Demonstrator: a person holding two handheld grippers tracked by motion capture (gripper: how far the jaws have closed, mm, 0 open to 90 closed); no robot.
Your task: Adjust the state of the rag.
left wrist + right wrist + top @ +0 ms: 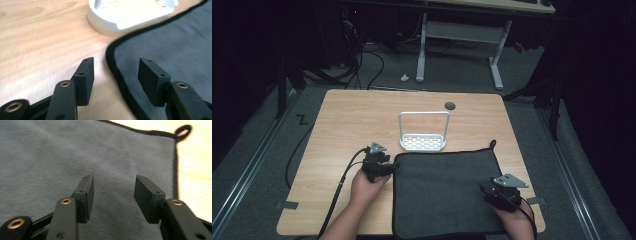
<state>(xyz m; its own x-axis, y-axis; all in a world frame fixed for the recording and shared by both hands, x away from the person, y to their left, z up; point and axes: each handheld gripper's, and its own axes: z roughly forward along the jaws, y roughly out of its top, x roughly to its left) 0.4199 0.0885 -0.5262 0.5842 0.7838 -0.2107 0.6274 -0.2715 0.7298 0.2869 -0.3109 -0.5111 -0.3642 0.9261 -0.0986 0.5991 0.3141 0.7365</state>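
**Both tongs open and empty over the dark mat**

Hands: The person's left hand [366, 187] enters from the near edge of the desk [347, 120] and holds the left tongs [384, 162] low at the mat's left edge, pointing toward the far right. The right hand [514, 222] sits at the near right corner of the desk, with the right tongs [489, 190] over the mat's right portion. A cable [337, 192] trails from the left tongs back along the forearm.

Items: A dark grey mat [444, 192] with a black stitched border lies flat on the near half of the desk, a small loop [492, 144] at its far right corner. A white slotted tray with an upright wire handle [423, 131] stands near the middle of the desk, just beyond the mat's far edge. In the left gripper view the tray [130, 15] appears touching or nearly touching the mat border [117, 72]; which cannot be told.

Tongs: The left tongs [116, 75] stand wide apart, straddling the mat border, one jaw over bare wood, the other over fabric, nothing between them. The right tongs [113, 196] are likewise spread, holding nothing, with the mat [50, 157] beneath.
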